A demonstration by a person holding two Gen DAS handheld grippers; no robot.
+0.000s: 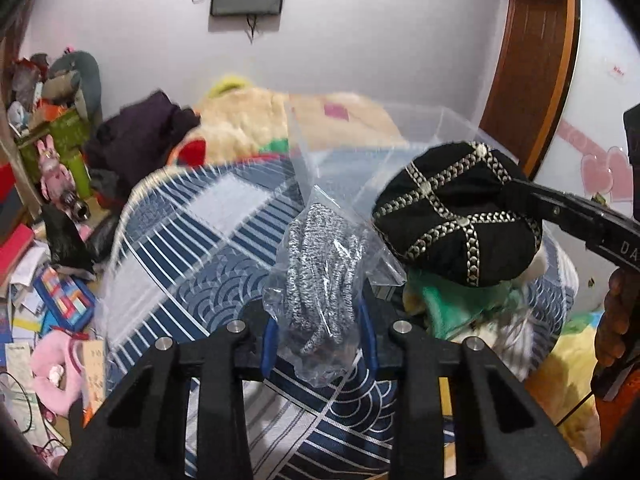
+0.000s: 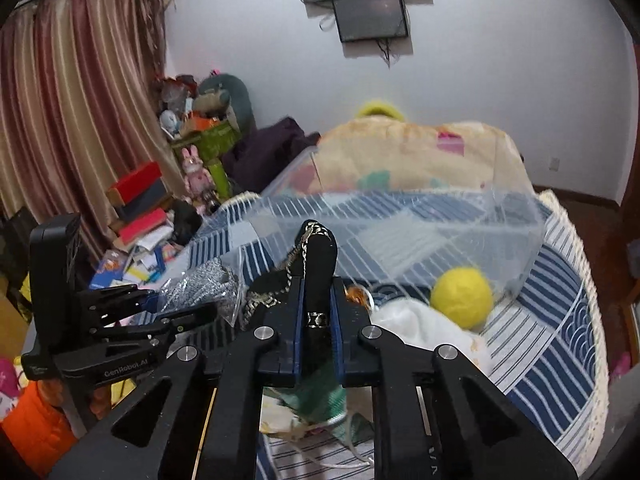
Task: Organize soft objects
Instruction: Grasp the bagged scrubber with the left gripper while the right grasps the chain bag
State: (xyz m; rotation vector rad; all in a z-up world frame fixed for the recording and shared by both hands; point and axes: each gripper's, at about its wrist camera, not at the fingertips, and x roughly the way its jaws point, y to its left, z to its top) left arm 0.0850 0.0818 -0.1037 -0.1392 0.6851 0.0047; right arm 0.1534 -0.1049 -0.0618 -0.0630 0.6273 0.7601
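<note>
While the left hand-held gripper (image 1: 318,332) clamps a clear plastic bag of grey speckled knitwear (image 1: 320,276), the right hand-held gripper (image 2: 318,312) pinches a black gold-braided fabric cap (image 1: 456,212) just beside it, probably bound for the clear plastic storage box (image 2: 516,224) ahead

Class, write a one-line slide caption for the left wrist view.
Left gripper holds bagged grey gloves; right gripper lifts a black hat.

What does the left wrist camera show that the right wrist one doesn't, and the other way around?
Only the left wrist view shows the wooden door, the heart stickers and the cap's full top. Only the right wrist view shows the curtain, the yellow ball and the left gripper from outside. Both show the bag held by the left gripper, the cap held by the right gripper, the clear bin and the bedspread.
</note>
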